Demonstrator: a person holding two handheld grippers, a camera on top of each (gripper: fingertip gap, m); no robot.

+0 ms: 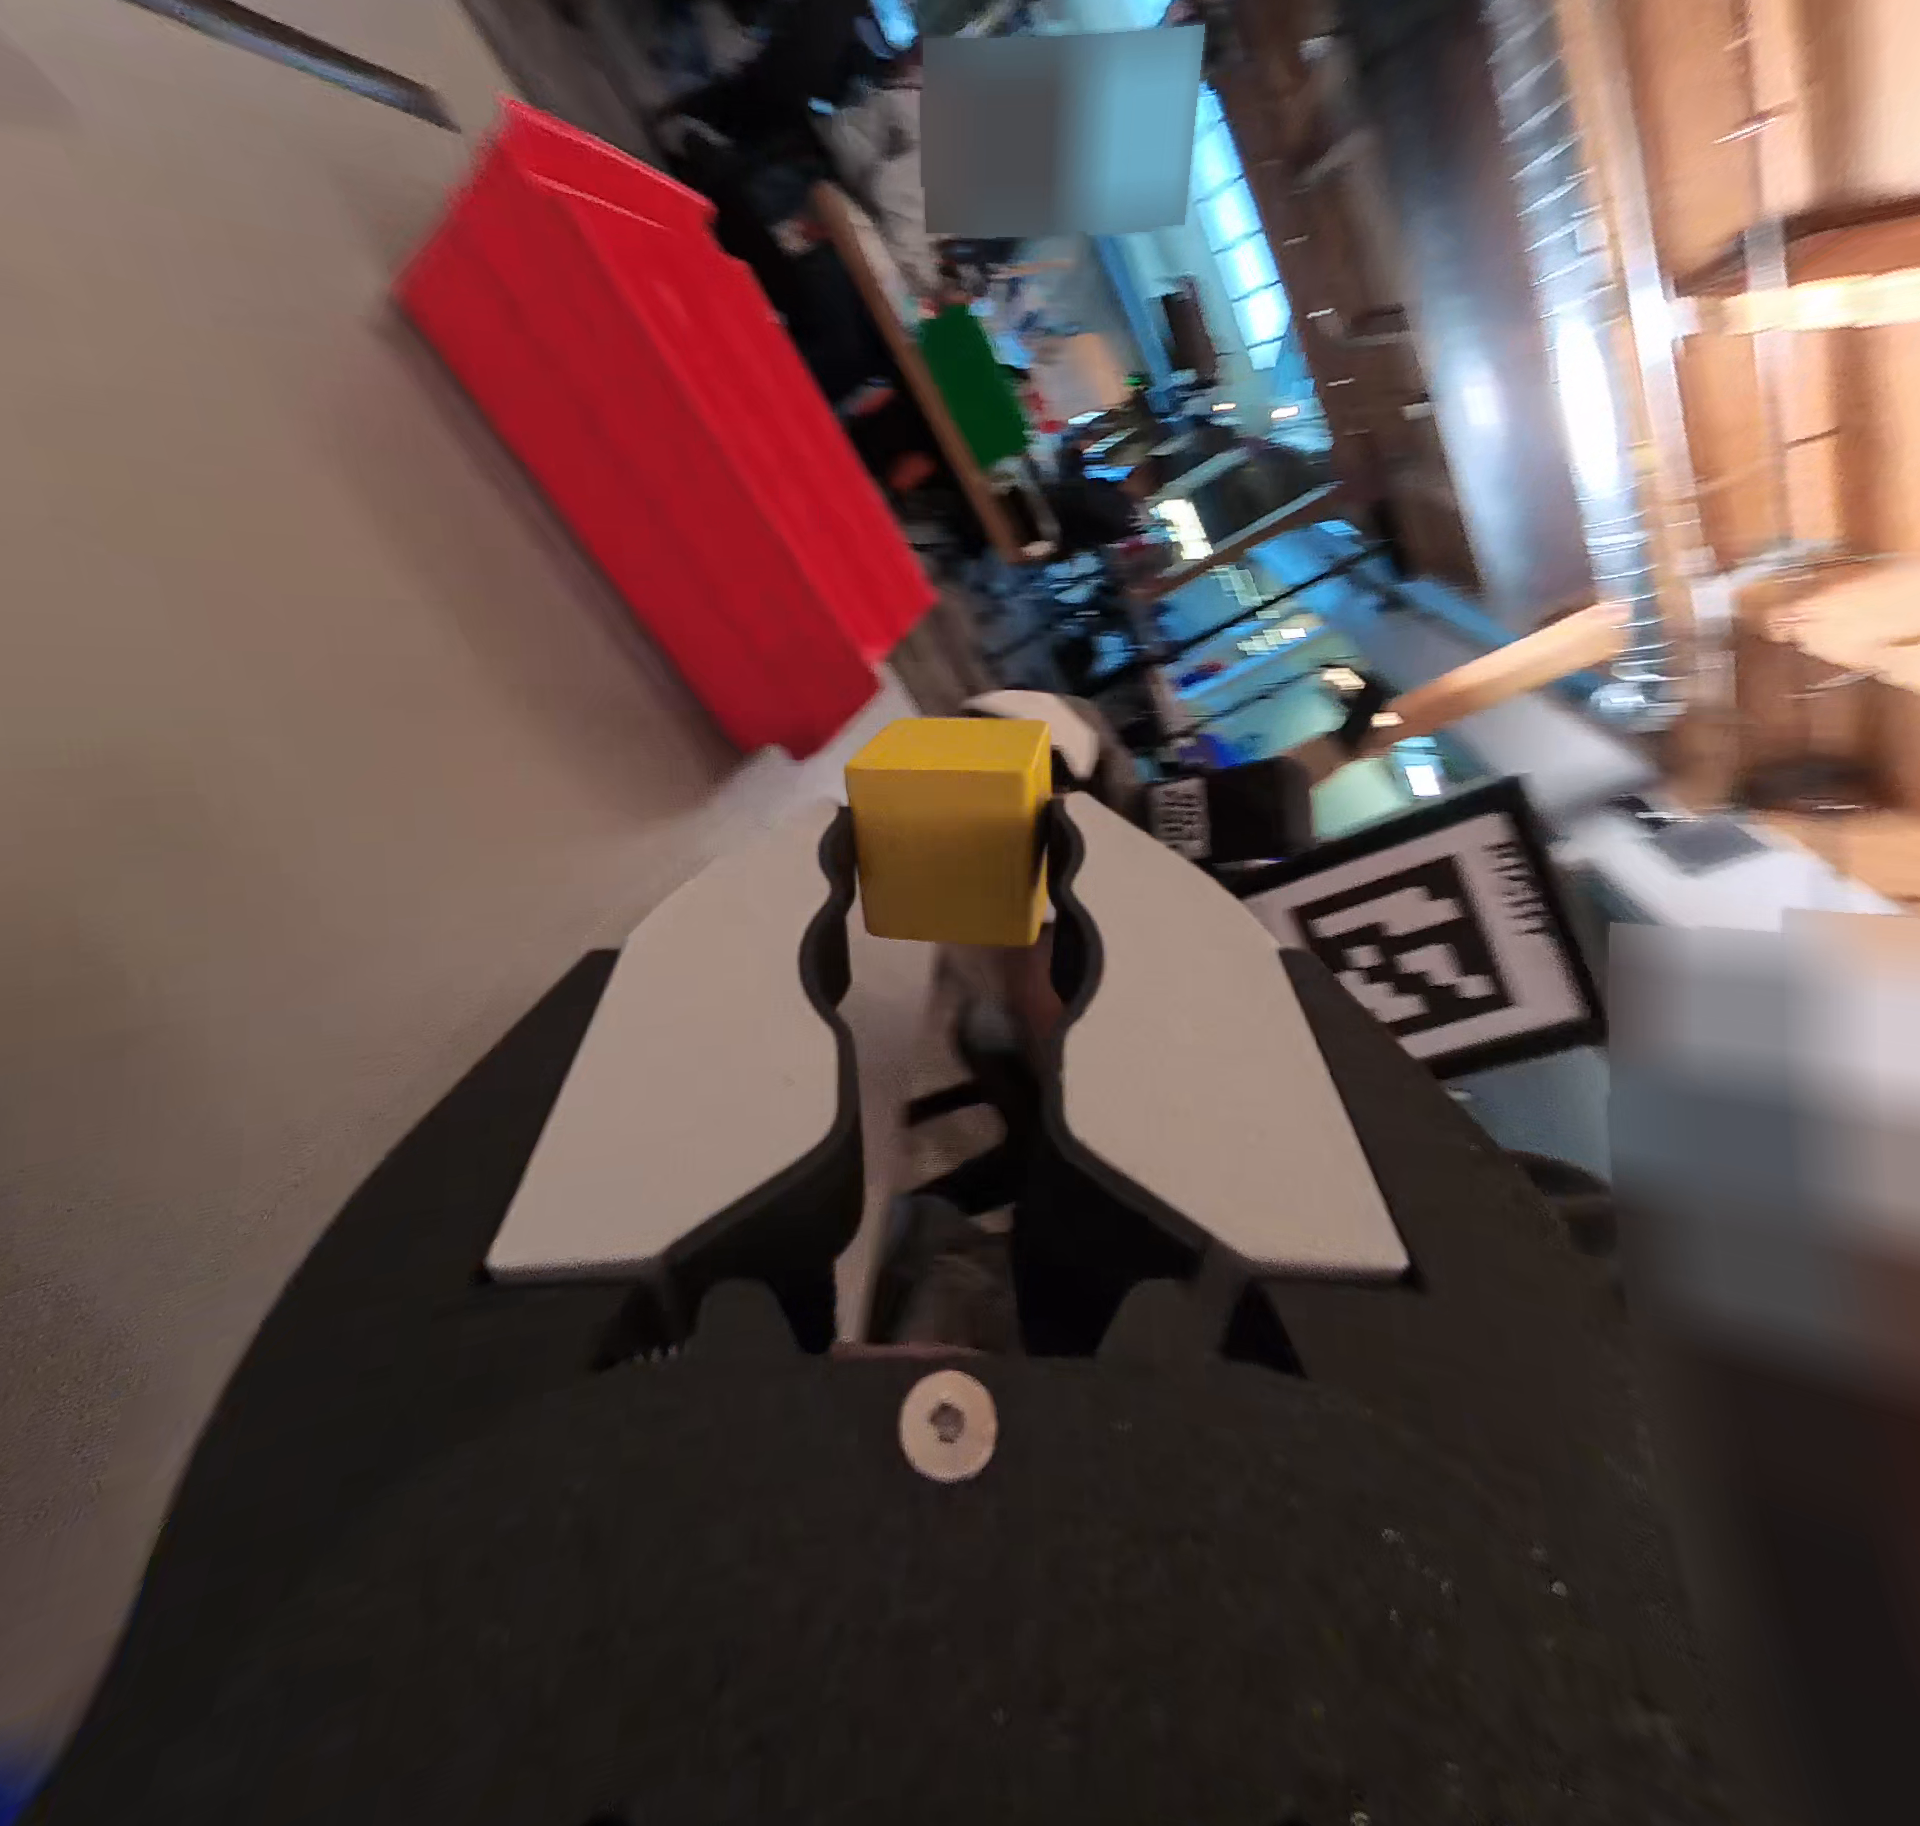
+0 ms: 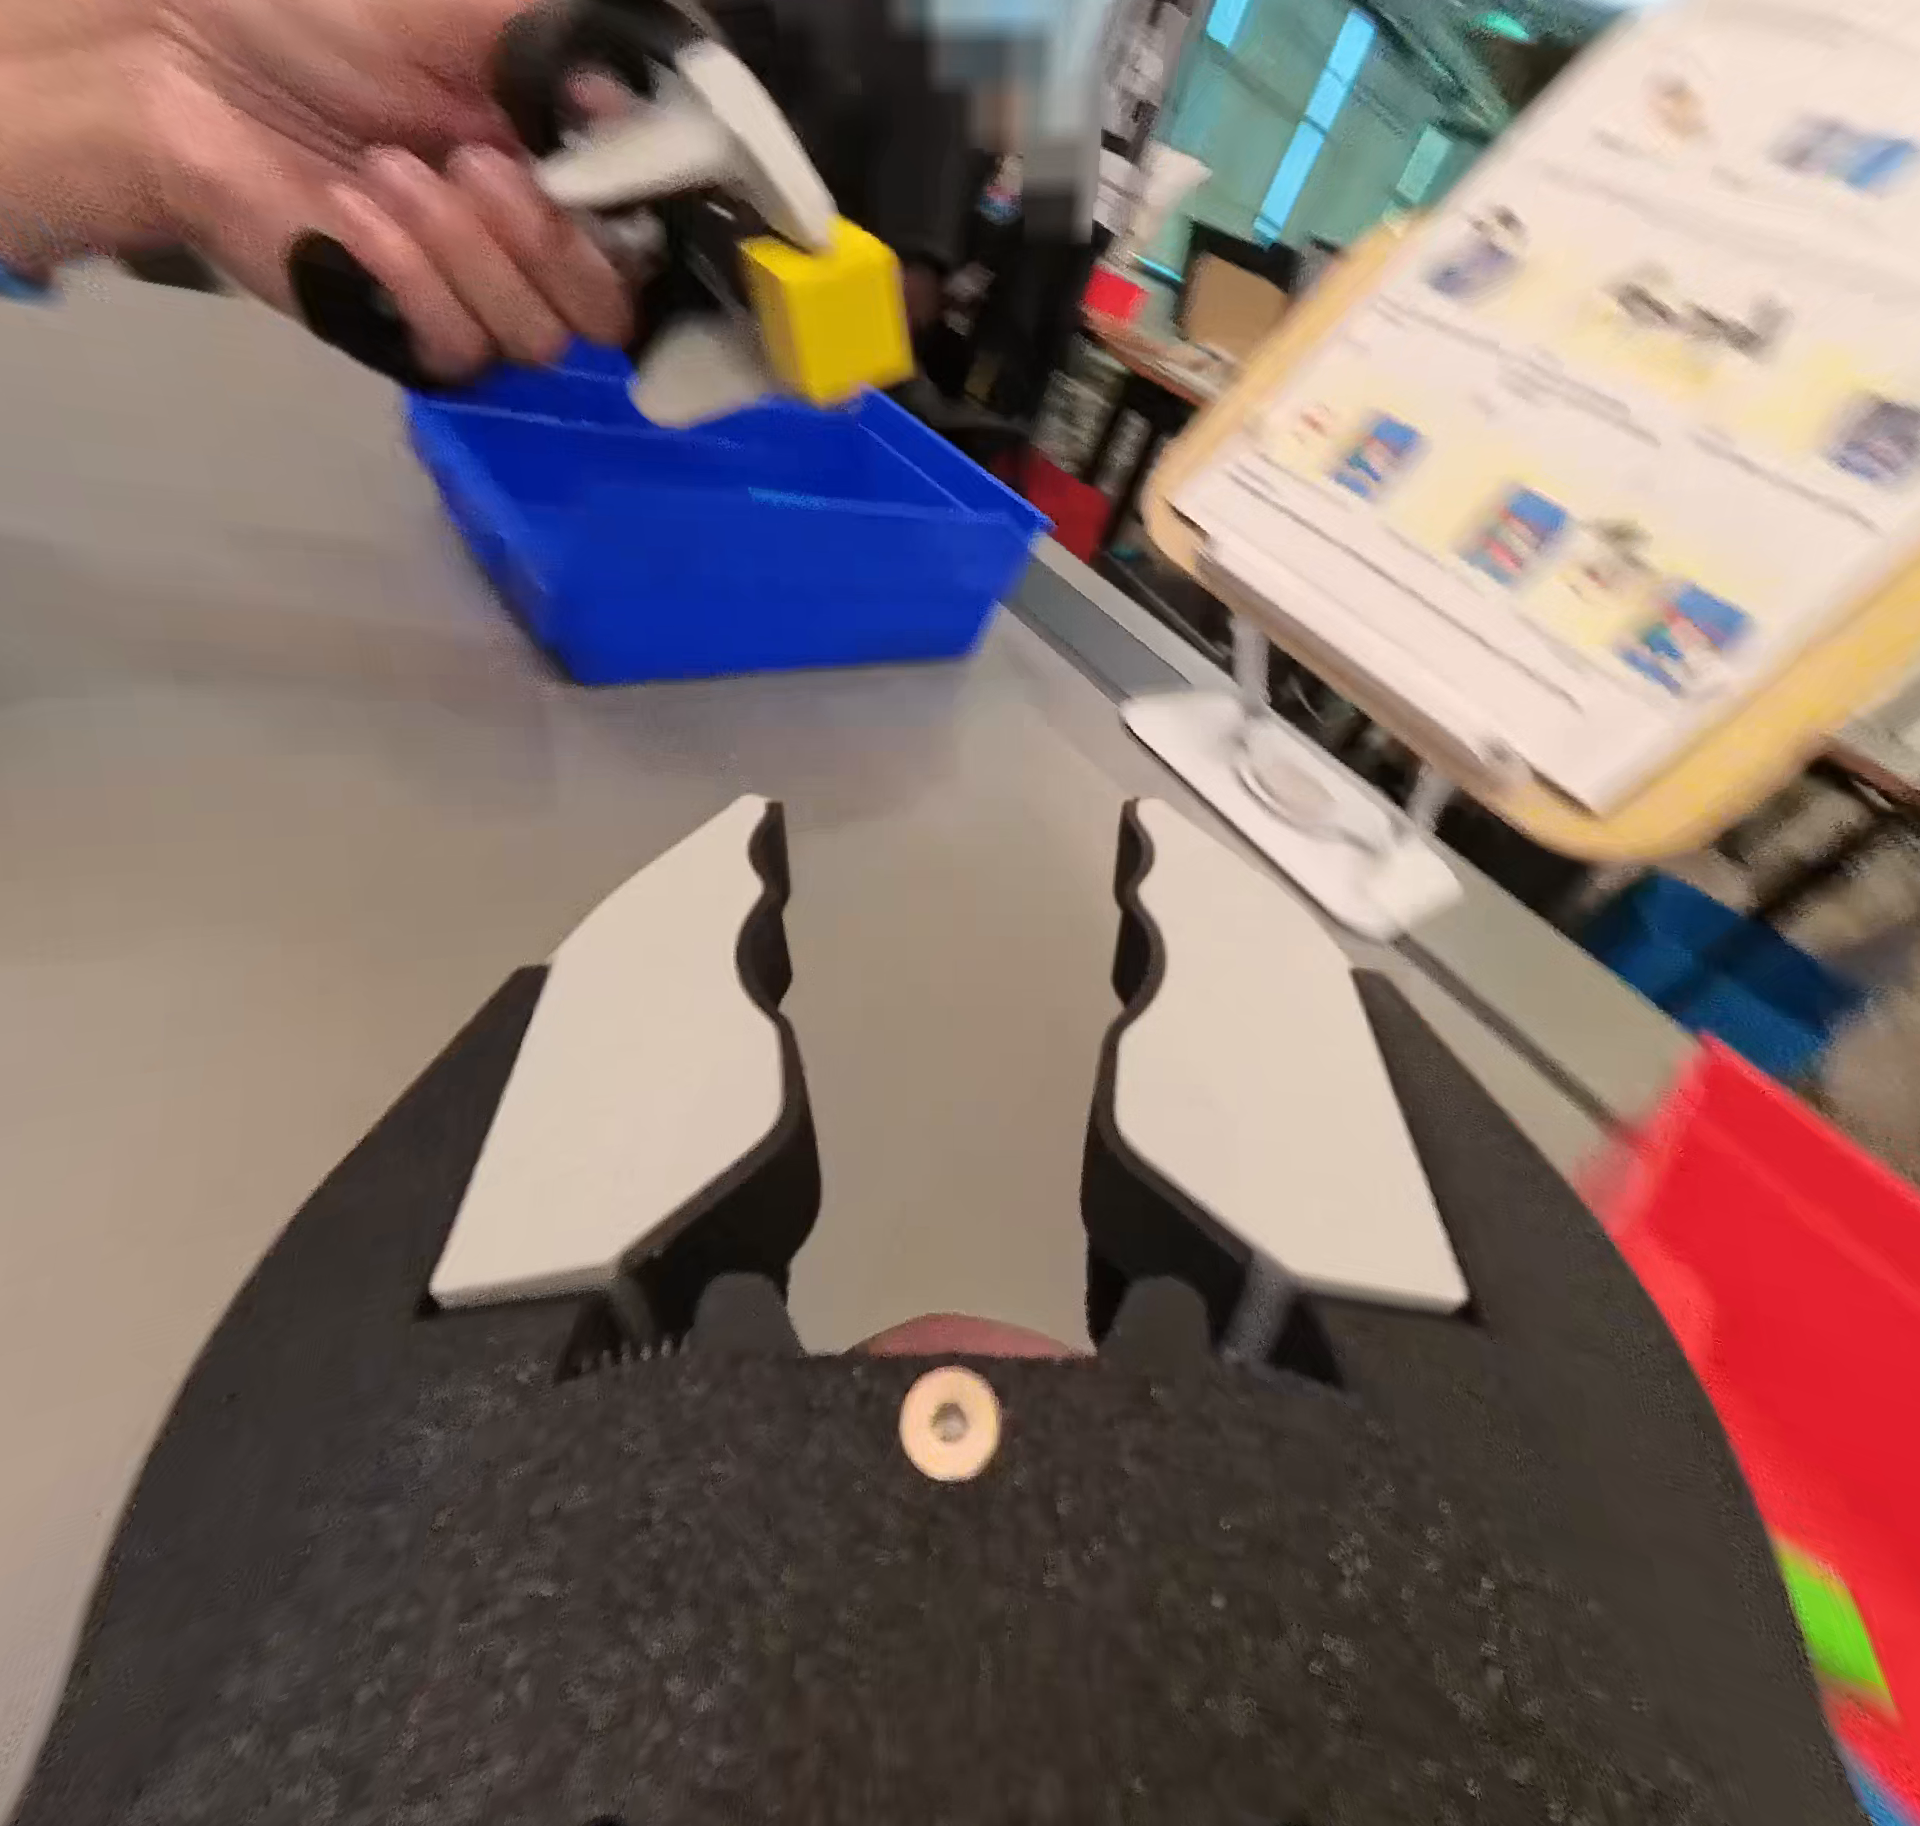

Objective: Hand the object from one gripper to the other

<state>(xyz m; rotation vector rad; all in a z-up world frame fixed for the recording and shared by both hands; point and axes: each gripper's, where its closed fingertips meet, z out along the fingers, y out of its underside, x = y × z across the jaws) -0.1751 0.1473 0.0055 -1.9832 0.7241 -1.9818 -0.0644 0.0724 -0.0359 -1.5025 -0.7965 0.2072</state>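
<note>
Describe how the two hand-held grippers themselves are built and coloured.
Both match: the left hand-held gripper and right hand-held gripper have rough black bodies, two pale grey fingers with wavy black inner pads, and a silver screw at the base. No cables or sleeves show.

A workshop or lab is suggested: a grey worktable with a blue bin and red bin, a picture sheet, and cluttered benches behind.

I'm seeing cube sitting between left gripper fingers, above bin | bin resting on table, ahead-left of right gripper | stand sitting right of bin
</note>
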